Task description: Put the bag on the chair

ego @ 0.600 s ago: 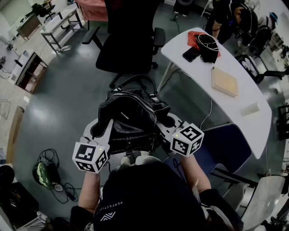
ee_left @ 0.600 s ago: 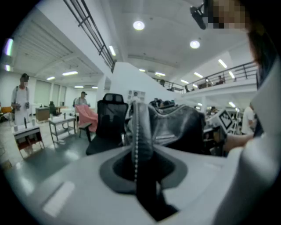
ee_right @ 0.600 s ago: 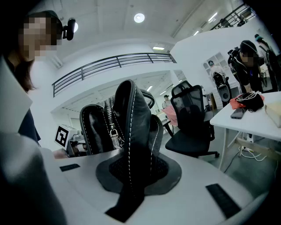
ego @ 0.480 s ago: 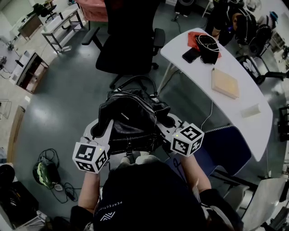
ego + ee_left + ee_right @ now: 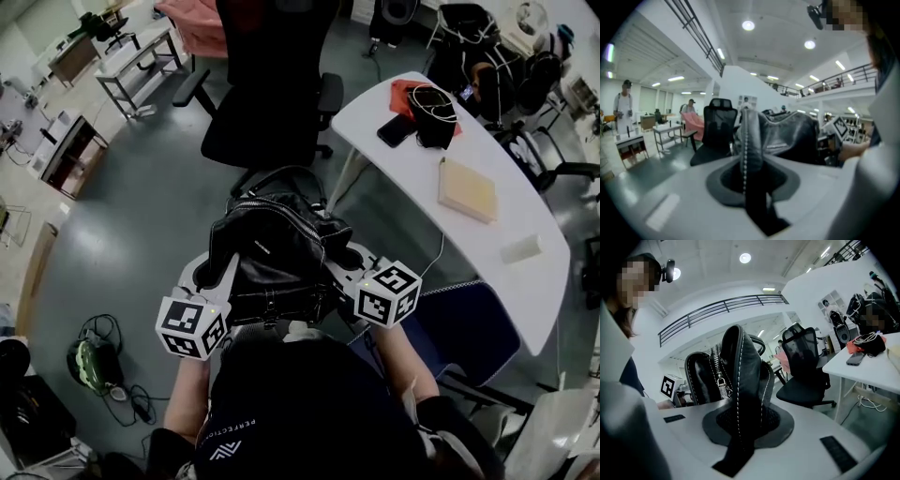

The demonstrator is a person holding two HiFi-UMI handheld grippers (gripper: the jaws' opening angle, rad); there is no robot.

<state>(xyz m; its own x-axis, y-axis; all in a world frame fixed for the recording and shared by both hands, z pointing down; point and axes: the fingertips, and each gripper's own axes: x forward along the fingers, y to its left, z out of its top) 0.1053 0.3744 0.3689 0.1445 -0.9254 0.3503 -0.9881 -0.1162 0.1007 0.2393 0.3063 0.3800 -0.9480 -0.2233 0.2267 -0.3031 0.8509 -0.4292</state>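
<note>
A black leather bag (image 5: 277, 253) with a silver zip and looped handles hangs in the air between both grippers, in front of the person. My left gripper (image 5: 222, 277) is shut on the bag's left edge, a stitched leather fold (image 5: 751, 154) pinched between its jaws. On the other side my right gripper (image 5: 342, 265) is shut on the right edge (image 5: 740, 399). A black office chair (image 5: 267, 103) stands on the floor ahead of the bag, seat facing me, also visible as the chair (image 5: 715, 133) and the chair (image 5: 804, 376) in the gripper views.
A white curved table (image 5: 525, 187) on the right carries a phone (image 5: 397, 110), a black cable bundle on red cloth (image 5: 431, 98) and a tan box (image 5: 467, 190). A blue chair (image 5: 469, 314) sits under its near end. Grey tables and a shelf stand far left.
The bag and both grippers have shifted slightly forward toward the black chair; the grips are unchanged.
</note>
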